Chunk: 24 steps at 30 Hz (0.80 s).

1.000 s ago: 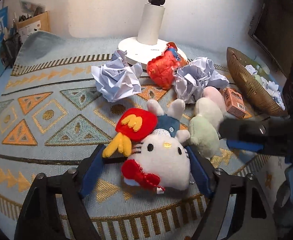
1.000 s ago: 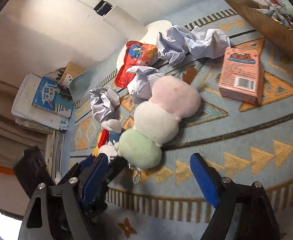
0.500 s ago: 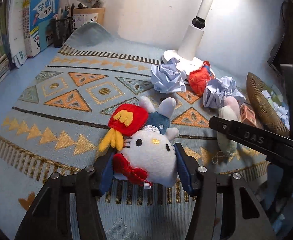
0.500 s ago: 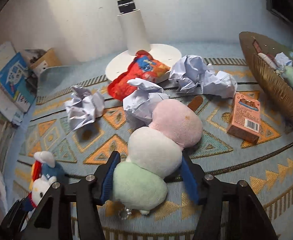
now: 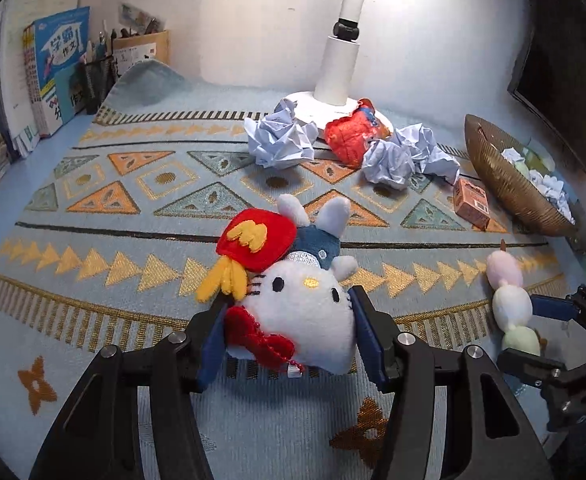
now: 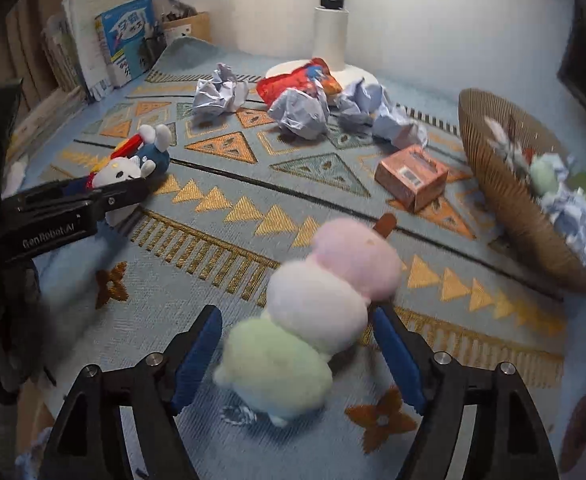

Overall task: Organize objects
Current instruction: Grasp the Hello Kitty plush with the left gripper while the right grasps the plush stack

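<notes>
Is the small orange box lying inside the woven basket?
No. In the right wrist view the orange box lies on the patterned mat, apart from the woven basket.

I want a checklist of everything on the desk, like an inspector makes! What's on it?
Surface: patterned blue mat, lit by a white lamp.
Job's things: white cat plush with red bow; pink, white and green dumpling plush; orange box; woven basket already holding crumpled paper.
Clutter: paper balls and a red snack bag near the lamp base.
Grippers: left tool clamps the cat plush's head; right tool is opening, the dumpling plush loose between its pads.
Cables: nothing seen.
Surroundings: books and a pen holder at the wall, dark screen on the right.
</notes>
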Available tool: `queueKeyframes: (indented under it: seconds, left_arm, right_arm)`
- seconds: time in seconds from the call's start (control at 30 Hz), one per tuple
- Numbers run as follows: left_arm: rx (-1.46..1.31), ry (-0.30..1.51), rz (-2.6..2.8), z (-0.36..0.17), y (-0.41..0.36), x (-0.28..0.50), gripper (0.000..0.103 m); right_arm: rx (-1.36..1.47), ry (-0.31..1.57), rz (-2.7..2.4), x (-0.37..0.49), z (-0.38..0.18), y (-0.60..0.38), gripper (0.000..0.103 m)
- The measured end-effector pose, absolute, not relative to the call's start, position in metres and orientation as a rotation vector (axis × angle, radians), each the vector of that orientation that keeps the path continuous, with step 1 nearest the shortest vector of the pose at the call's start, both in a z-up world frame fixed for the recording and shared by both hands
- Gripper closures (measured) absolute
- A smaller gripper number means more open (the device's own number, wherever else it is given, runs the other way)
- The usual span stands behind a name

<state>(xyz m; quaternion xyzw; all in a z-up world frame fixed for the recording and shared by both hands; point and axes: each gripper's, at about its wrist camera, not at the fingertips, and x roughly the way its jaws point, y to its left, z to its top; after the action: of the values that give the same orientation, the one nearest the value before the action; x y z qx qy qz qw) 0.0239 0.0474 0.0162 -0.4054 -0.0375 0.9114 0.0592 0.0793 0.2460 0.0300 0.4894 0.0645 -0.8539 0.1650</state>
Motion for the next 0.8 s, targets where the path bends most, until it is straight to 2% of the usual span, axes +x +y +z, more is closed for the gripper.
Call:
queueKeyframes:
  seconds: [0.07,0.17,0.27,0.33,0.4,0.47,0.57,0.63,0.67,0.8]
  left_arm:
    - [-1.225,-0.039,2.76,0.016,0.056,0.026,0.047]
    - [-1.25,-0.024,2.742,0.014,0.058,0.023,0.046]
    - [-1.246,-0.045,2.741,0.014,0.056,0.023,0.046]
    - [-1.236,-0.034,2.773,0.015,0.055,0.026,0.046]
    - [-1.221,-0.046,2.803,0.018,0.053,0.028,0.047]
    - [-1.23,-0.075,2.795,0.017,0.05,0.027,0.048]
    - [-1.257,-0.046,2.789,0.014,0.054,0.025,0.048]
    - [-1.26,-0.029,2.791,0.014,0.056,0.025,0.048]
    - [-1.258,-0.033,2.792,0.014,0.056,0.025,0.048]
    - [-1.268,-0.082,2.771,0.017,0.052,0.026,0.05]
  right_arm:
    - [1.42,-0.015,-2.379,0.075,0.022,0.252,0.018]
    - [1.36,-0.159,-2.425,0.088,0.02,0.257,0.009]
    - [1.315,-0.293,-2.481,0.095,0.018,0.259,0.007]
    - [1.31,-0.44,-2.551,0.095,0.018,0.263,0.011]
    - [1.334,-0.55,-2.644,0.097,0.019,0.261,0.022]
    - [1.366,-0.462,-2.728,0.095,0.021,0.251,0.026]
    - [1.381,-0.255,-2.811,0.097,0.019,0.234,0.028]
    - [1.375,-0.262,-2.799,0.098,0.02,0.236,0.043]
    - [1.366,-0.28,-2.787,0.099,0.022,0.239,0.06]
    - [1.349,-0.325,-2.731,0.108,0.026,0.244,0.06]
